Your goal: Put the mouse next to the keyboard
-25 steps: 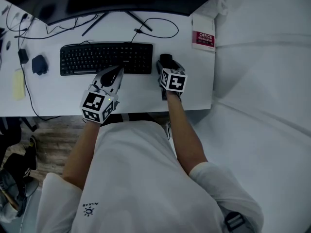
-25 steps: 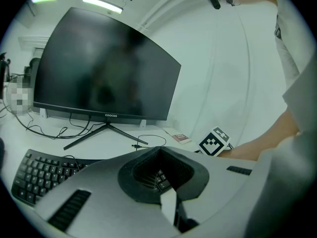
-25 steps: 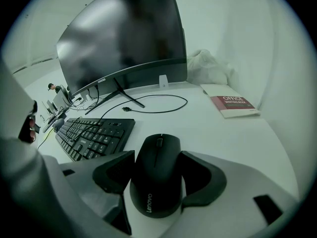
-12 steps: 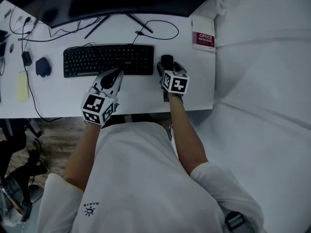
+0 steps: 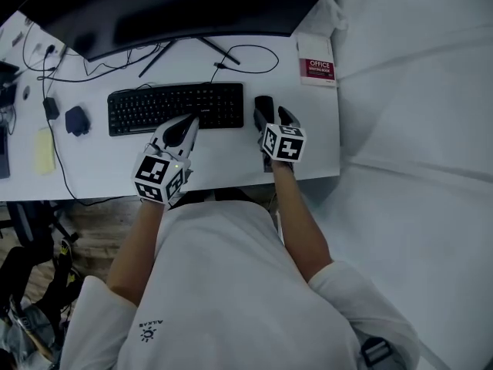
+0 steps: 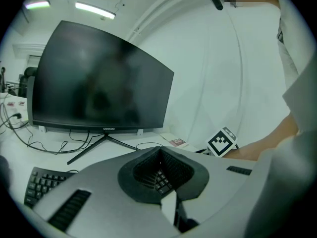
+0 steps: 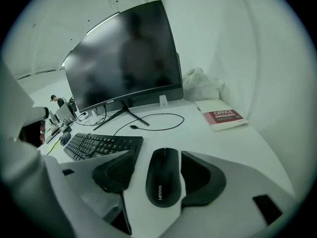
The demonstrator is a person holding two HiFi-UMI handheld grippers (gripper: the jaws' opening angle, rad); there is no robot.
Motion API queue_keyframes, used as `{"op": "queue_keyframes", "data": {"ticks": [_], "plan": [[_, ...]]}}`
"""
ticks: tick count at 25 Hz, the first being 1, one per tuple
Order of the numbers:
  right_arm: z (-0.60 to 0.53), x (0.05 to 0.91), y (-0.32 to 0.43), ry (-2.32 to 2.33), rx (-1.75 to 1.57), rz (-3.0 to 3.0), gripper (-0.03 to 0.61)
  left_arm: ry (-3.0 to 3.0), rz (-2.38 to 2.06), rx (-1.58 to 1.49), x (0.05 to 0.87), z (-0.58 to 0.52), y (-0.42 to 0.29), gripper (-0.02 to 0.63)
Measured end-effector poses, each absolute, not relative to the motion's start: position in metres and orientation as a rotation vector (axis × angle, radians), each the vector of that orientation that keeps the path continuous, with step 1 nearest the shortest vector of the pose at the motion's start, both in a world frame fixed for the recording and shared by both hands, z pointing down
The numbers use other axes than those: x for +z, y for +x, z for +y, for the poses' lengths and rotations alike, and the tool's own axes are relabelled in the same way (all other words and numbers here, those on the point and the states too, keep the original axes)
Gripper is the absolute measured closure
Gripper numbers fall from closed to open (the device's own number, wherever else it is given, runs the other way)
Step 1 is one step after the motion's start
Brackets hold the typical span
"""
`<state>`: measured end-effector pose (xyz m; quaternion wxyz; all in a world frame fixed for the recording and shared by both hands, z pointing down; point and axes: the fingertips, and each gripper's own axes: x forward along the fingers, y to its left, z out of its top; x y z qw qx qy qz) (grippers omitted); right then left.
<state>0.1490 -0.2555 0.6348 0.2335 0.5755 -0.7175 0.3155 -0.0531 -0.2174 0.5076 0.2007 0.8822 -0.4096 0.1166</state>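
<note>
A white desk (image 5: 231,156) fills the upper part of the head view, and a wide, curved dark monitor (image 5: 177,6) stands along its far edge on a splayed stand. The person in a white shirt (image 5: 216,284) leans over the near edge with both forearms stretched forward. A black keyboard (image 5: 176,107) lies flat in front of the monitor, and a red-and-white notebook (image 5: 316,60) marked "OFFICE" sits at the desk's far right corner, well apart from it. The left gripper (image 5: 187,123) hovers over the keyboard's near edge with its jaws brought together on nothing; a few keys show through the hollow between its dark pads (image 6: 143,175). The right gripper (image 5: 273,118) rests low at the keyboard's right end, its jaws spread with the mouse between them. The right pad (image 7: 200,175) lies against the mouse's side and the left pad (image 7: 116,170) stands a little off it. The black Lenovo mouse (image 7: 162,177) lies flat on the desk just beside the keyboard's right end, not touching it. A thin black cable (image 5: 254,56) loops across the desk behind it. Near the left edge lie a small dark object (image 5: 76,120) and a pale yellow one (image 5: 44,151), too small to tell.
</note>
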Motion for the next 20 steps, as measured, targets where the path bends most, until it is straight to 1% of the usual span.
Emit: {"op": "queue_keyframes", "data": {"ticks": [1,2,7,9,13,20], "plan": [[-0.253,0.631,0.149,1.589,0.861,-1.976,0.298,2.473,-1.144,0.319,0.504,-0.218,-0.053,0.601],[-0.251,0.626,0.150,1.596,0.854,-1.982,0.358,2.481,-1.143,0.313,0.500,-0.219,-0.053,0.601],[-0.237,0.604,0.150,1.605,0.830,-2.036,0.483,2.521,-1.132,0.295,0.486,-0.220,-0.054,0.601],[-0.231,0.593,0.149,1.598,0.829,-2.065,0.516,2.534,-1.130,0.284,0.480,-0.221,-0.056,0.601],[-0.222,0.568,0.149,1.592,0.820,-2.127,0.546,2.561,-1.138,0.266,0.465,-0.223,-0.060,0.603],[-0.205,0.503,0.150,1.631,0.740,-2.264,0.560,2.604,-1.141,0.213,0.435,-0.223,-0.062,0.601]]}}
